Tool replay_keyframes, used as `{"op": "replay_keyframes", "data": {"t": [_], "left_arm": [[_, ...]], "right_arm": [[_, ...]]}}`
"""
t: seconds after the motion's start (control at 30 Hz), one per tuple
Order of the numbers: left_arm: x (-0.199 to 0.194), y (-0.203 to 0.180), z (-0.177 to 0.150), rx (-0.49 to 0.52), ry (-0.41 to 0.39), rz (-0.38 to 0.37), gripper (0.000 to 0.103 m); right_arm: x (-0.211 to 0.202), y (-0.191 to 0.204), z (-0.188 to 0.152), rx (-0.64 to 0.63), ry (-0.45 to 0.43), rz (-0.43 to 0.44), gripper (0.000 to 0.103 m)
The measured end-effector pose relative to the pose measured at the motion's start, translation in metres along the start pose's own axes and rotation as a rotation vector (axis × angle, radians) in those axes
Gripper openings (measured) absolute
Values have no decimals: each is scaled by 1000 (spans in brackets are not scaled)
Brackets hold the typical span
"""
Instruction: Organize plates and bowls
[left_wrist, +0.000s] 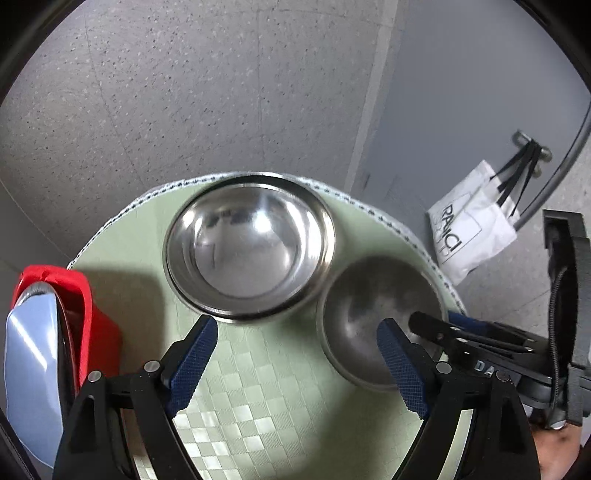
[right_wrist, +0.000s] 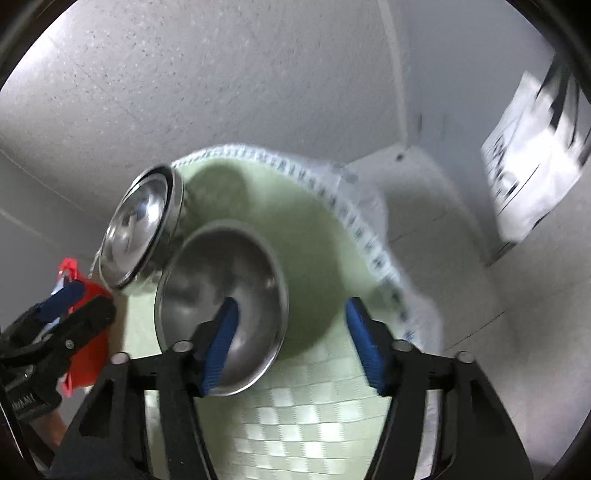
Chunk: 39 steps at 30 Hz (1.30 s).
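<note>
A large shiny steel bowl (left_wrist: 249, 245) sits on a round green checked mat (left_wrist: 236, 387), with a smaller dull steel bowl (left_wrist: 369, 314) touching it on the right. My left gripper (left_wrist: 295, 365) is open and empty just in front of both bowls. My right gripper (right_wrist: 291, 347) is open; its left finger (right_wrist: 221, 343) is inside the small bowl (right_wrist: 221, 291) and its right finger is outside the rim. The large bowl (right_wrist: 142, 225) is behind it to the left. The right gripper also shows at the right of the left wrist view (left_wrist: 461, 336).
A red rack (left_wrist: 88, 325) holding a pale blue plate (left_wrist: 31, 369) stands at the mat's left edge. A white paper bag (left_wrist: 472, 225) hangs on a grey door at the right. The mat's patterned rim (right_wrist: 369, 243) overhangs the floor.
</note>
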<state>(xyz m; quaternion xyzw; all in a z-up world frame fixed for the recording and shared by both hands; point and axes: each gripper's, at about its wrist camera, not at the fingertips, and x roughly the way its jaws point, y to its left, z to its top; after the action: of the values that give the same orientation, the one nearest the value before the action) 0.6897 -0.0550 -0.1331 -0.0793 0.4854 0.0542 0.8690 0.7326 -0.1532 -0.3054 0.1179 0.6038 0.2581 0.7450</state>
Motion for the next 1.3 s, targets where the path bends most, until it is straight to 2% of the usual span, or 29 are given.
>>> {"op": "replay_keyframes", "data": {"t": [0.03, 0.07, 0.1, 0.17, 0.27, 0.33, 0.37, 0.4, 0.43, 0.57, 0.63, 0.8, 0.97, 1.07, 1.3], "left_arm": [[0, -1, -1, -1, 2, 1, 85], [0, -1, -5, 0, 9, 4, 85], [1, -2, -7, 0, 13, 7, 83], [2, -6, -8, -4, 22, 5, 80], [5, -9, -9, -5, 38, -7, 66], [10, -11, -8, -2, 48, -19, 50], [10, -11, -10, -4, 49, -23, 48], [11, -11, -10, -2, 52, -28, 40], [13, -11, -10, 3, 58, -37, 26], [12, -9, -13, 8, 71, -92, 9], [4, -11, -14, 19, 46, -88, 8], [-16, 4, 1, 10, -2, -130, 7], [-32, 32, 22, 0, -50, -137, 7], [-31, 56, 39, -18, -65, -111, 7], [-6, 107, 62, -98, -8, -107, 7]], "right_arm": [[5, -3, -2, 13, 9, 22, 44], [9, -7, -3, 27, 16, 40, 30], [12, -11, -3, 44, 22, 68, 21], [15, -16, -7, 71, 25, 119, 10], [13, -22, -12, 91, 20, 184, 7], [7, -23, -19, 103, 18, 220, 7], [4, -23, -21, 101, 19, 240, 7], [1, -23, -23, 105, 17, 261, 7], [-2, -21, -26, 105, 15, 270, 7], [-13, -13, -28, 82, 10, 280, 8], [-17, -9, -29, 79, 5, 281, 8], [-39, 4, -20, 44, -44, 269, 7], [-53, 38, 8, -17, -95, 244, 7], [-50, 64, 26, -63, -109, 214, 7], [-16, 103, 50, -121, -77, 160, 6]]}}
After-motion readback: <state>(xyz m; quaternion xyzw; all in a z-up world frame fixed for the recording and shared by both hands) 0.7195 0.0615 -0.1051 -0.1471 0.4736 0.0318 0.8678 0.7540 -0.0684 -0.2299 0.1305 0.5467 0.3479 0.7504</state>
